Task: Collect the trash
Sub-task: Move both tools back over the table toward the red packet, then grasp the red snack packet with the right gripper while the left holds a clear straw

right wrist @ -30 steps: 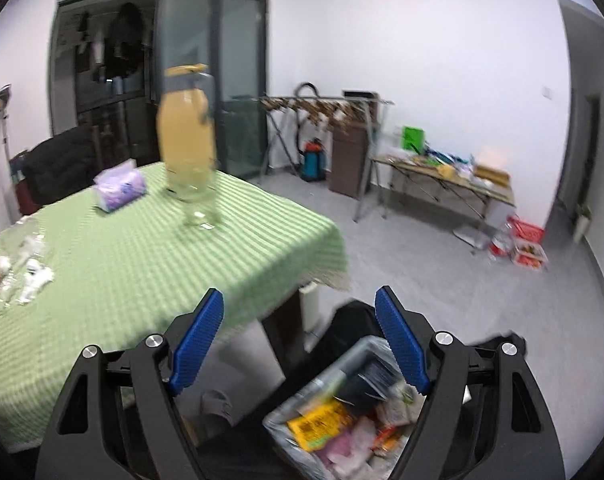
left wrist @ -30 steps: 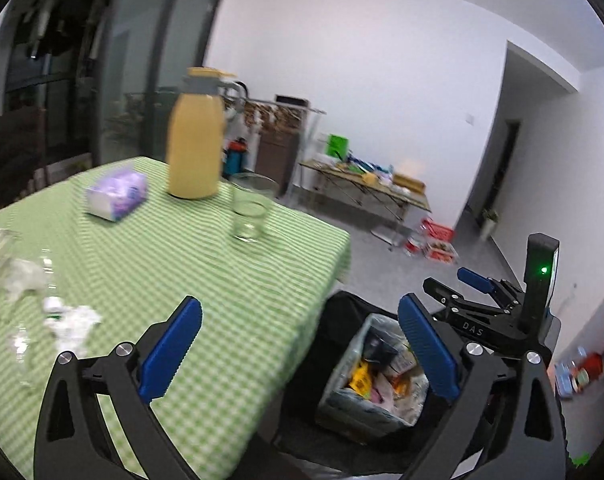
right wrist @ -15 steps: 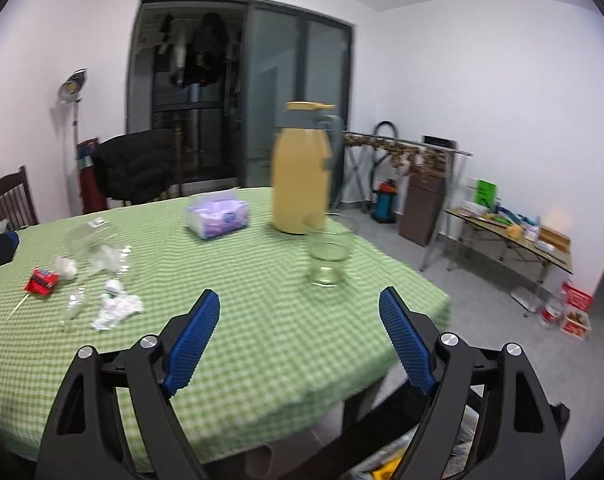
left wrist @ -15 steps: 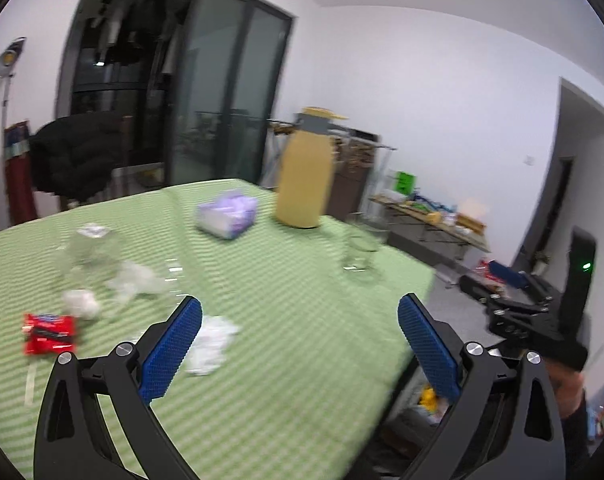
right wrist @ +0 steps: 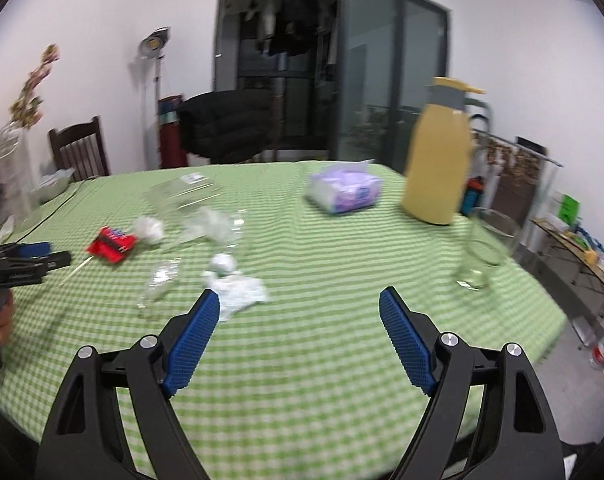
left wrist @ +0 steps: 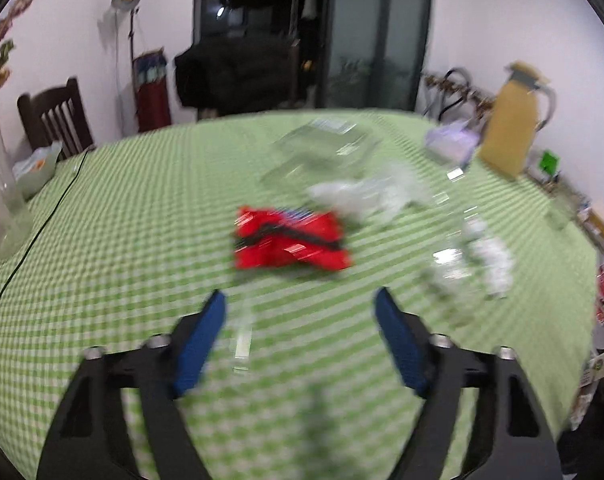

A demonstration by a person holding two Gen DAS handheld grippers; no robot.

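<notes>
A: Where's the red wrapper?
B: On the green table, just ahead of the left gripper, whose jaws are closing with nothing between them.
A: And the right gripper?
B: Open and empty, near the crumpled tissue.
A: What changed?
B: A second ago both faced the trash bin; now they face the table.
</notes>
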